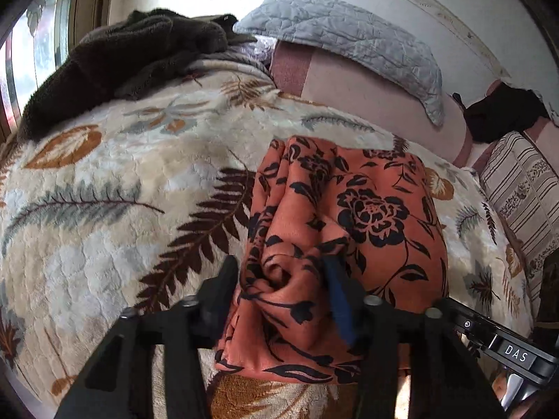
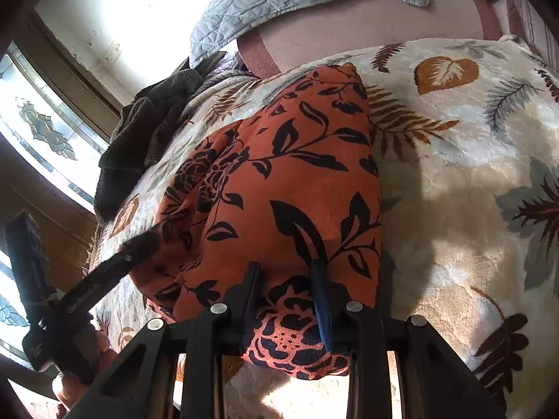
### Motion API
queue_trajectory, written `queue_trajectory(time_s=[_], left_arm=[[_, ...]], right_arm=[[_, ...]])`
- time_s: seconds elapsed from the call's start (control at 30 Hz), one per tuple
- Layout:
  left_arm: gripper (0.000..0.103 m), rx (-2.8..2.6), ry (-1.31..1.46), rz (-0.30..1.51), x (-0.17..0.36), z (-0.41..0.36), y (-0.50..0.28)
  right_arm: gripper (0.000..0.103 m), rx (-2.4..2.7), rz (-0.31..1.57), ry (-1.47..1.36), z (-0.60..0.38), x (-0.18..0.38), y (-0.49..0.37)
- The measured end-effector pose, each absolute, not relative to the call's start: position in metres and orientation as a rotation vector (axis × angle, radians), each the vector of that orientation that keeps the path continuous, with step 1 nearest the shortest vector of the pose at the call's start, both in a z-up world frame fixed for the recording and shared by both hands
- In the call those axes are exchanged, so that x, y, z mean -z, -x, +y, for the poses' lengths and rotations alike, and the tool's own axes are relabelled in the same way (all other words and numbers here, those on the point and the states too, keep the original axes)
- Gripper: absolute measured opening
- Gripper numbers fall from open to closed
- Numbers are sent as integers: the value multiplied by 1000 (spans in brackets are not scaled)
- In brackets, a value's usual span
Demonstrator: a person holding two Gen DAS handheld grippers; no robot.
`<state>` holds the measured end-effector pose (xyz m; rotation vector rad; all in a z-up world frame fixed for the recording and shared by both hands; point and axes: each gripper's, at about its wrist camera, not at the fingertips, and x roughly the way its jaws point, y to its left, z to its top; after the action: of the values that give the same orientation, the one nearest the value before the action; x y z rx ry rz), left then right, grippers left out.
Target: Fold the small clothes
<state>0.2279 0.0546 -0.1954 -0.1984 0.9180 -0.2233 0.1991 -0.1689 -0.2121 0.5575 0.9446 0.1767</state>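
Observation:
An orange garment with a black flower print point(image 1: 353, 206) lies bunched on a cream leaf-patterned blanket point(image 1: 104, 188). My left gripper point(image 1: 279, 269) is shut on a gathered fold of its near edge, cloth filling the gap between the fingers. In the right wrist view the same garment point(image 2: 279, 174) spreads ahead, and my right gripper point(image 2: 288, 272) is shut on its near edge. The left gripper point(image 2: 139, 244) also shows there at the garment's left side. The cloth under both grippers is hidden.
A dark brown fleece point(image 1: 132, 56) lies at the far left by the window. A grey quilted pillow point(image 1: 349, 35) and a pink cushion point(image 1: 367, 97) stand at the back. A black cloth point(image 1: 499, 115) and a striped cushion point(image 1: 524, 188) are at the right.

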Motion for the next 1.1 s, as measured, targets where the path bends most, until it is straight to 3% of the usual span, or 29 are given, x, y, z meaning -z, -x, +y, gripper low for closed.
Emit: queue_trajectory(time_s=[0.07,0.27,0.47,0.67,0.83,0.97,1.1], left_arm=[[28,236,243,917,199,63,-227],[19,277,167,894,201,59,-215],[18,300,178,941,208,68,-215],[18,295,175,940,208,66,-215],[18,280,98,933,209,57,-216],[18,275,24,916,210,48,-213],[18,266,37,918,209,49,-213]], right_arm=[[32,-189,947,-557,-168,215,-198],[32,-230,931,-527,-169,218,-193],[30,-311,995,-511,-183,203,-215],[31,-202,866,-629,-226,177,-267],[31,-102,912,-682,-234,200,-334],[32,-81,1063,-714,-224,245,-366],[32,-103,1024,-709,-226,232,-349]])
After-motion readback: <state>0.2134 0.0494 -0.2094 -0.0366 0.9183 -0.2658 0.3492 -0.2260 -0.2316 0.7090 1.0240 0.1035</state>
